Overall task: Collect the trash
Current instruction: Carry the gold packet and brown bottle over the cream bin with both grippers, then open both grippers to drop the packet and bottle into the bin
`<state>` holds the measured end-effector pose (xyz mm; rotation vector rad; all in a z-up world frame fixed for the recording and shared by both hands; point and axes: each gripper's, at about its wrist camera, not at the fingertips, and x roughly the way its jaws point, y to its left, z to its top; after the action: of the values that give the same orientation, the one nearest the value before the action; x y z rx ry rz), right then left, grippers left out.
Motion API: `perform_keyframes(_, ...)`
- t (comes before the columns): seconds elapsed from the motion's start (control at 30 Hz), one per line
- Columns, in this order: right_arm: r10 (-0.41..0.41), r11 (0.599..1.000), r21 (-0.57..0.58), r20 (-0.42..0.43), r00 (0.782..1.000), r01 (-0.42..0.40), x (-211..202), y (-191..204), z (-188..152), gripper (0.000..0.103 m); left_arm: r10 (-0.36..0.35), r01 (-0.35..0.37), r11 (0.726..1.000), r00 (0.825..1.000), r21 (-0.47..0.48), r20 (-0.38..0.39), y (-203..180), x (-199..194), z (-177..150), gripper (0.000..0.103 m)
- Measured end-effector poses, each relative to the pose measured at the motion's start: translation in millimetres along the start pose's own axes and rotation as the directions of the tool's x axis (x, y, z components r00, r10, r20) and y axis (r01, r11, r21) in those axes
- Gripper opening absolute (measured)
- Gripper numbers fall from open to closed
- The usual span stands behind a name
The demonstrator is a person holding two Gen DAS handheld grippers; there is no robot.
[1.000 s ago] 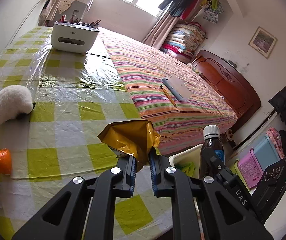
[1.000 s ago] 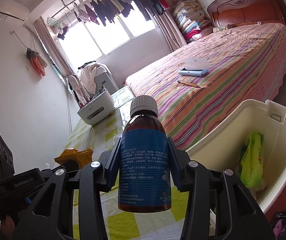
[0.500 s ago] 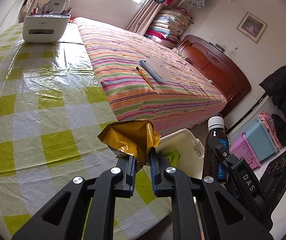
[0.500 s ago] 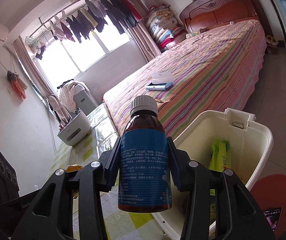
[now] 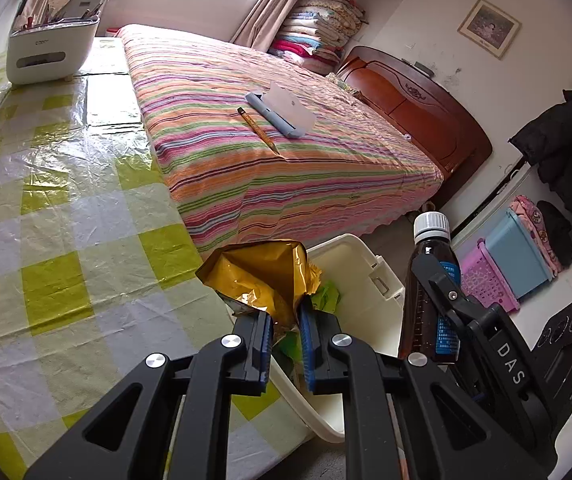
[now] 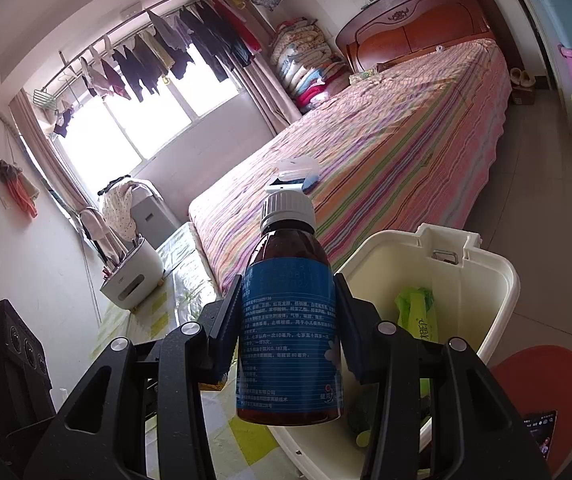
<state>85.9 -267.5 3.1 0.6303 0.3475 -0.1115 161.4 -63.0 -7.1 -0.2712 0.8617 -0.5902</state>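
Note:
My left gripper (image 5: 286,344) is shut on a crumpled gold wrapper (image 5: 262,276) and holds it over the near rim of a cream plastic bin (image 5: 365,268) beside the table edge. My right gripper (image 6: 289,320) is shut on a brown medicine bottle (image 6: 289,344) with a blue label and white cap, upright, above the bin's (image 6: 485,264) left side. The bottle also shows in the left wrist view (image 5: 429,280), to the right of the bin. Green packaging (image 6: 417,312) lies inside the bin.
A table with a green-checked plastic cloth (image 5: 66,220) lies left of the bin. A white utensil box (image 5: 50,48) stands at its far end. A striped bed (image 5: 266,152) holds a pencil and a notebook. Coloured crates (image 5: 517,260) stand by the right wall.
Both grippers have moved right, off the table toward the bin, keeping their loads. The wrapper is now over the bin's rim and the bottle is closer above the bin.

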Motion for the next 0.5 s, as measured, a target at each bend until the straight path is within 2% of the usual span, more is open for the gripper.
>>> perform_keyframes(0.17, -0.022, 1.0, 0.016, 0.01, 1.0, 0.022, 0.0, -2.2, 1.1, 0.046, -0.008, 0.008, 1.0, 1.0, -0.002, -0.009, 0.5, 2.8, 1.3, 0.012)
perform_keyframes(0.23, -0.03, 1.0, 0.01, 0.014, 0.999, 0.03, 0.0, -0.8, 0.2, 0.052, -0.009, 0.009, 1.0, 1.0, 0.0, -0.011, 0.2, 3.1, 0.8, 0.012)
perform_keyframes(0.27, -0.033, 0.999, 0.011, 0.024, 0.999, 0.033, -1.1, -1.0, 0.4, 0.06, -0.01, 0.01, 1.0, 1.0, 0.0, -0.014, 0.2, 3.5, 0.7, 0.012)
perform_keyframes(0.33, -0.035, 0.999, 0.011, 0.041, 0.999, 0.034, -3.7, -0.8, 0.2, 0.068, -0.014, 0.014, 1.0, 1.0, -0.002, -0.016, 0.0, 4.3, 0.3, 0.012)
perform_keyframes(0.5, -0.023, 0.999, 0.028, 0.071, 0.997, 0.021, -8.4, -4.7, 0.2, 0.068, -0.026, 0.026, 1.0, 0.999, -0.006, -0.021, -1.2, 6.4, 0.4, 0.012)
